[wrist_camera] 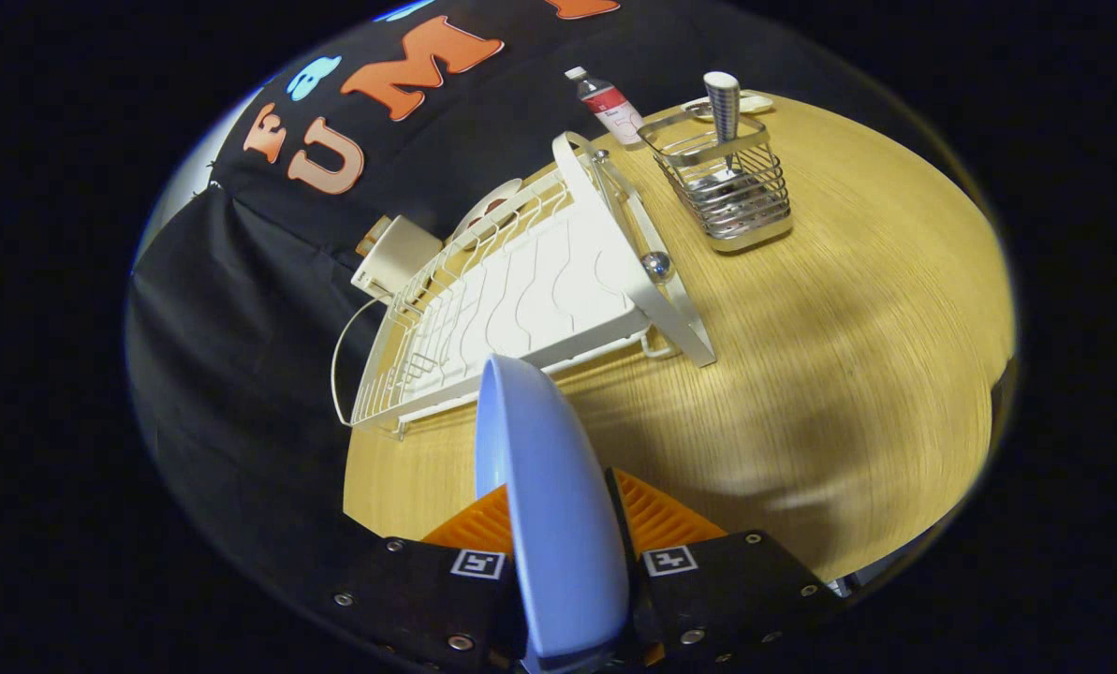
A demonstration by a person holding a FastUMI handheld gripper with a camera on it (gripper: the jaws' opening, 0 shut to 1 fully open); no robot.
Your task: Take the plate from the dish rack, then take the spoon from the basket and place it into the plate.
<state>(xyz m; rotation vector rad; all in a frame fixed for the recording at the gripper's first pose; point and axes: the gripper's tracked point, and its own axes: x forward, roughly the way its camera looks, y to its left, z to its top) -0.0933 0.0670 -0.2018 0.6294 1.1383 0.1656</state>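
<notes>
A light blue plate [549, 487] stands on edge between my two fingers, and my gripper [558, 510] is shut on it, above the wooden table. Beyond the plate lies the white wire dish rack [521, 300], tilted in the view, with its slots bare. Farther off, past the rack's right end, a metal wire basket [731, 192] stands on the table. A spoon [725, 112] sticks up out of it, handle upward, its bowl down inside the basket.
A small bottle [609, 105] with a red and white label stands behind the rack near the basket. A cream box [394, 257] and a round white dish [488, 211] sit at the rack's far side. The round wooden table [848, 356] spreads right of the rack.
</notes>
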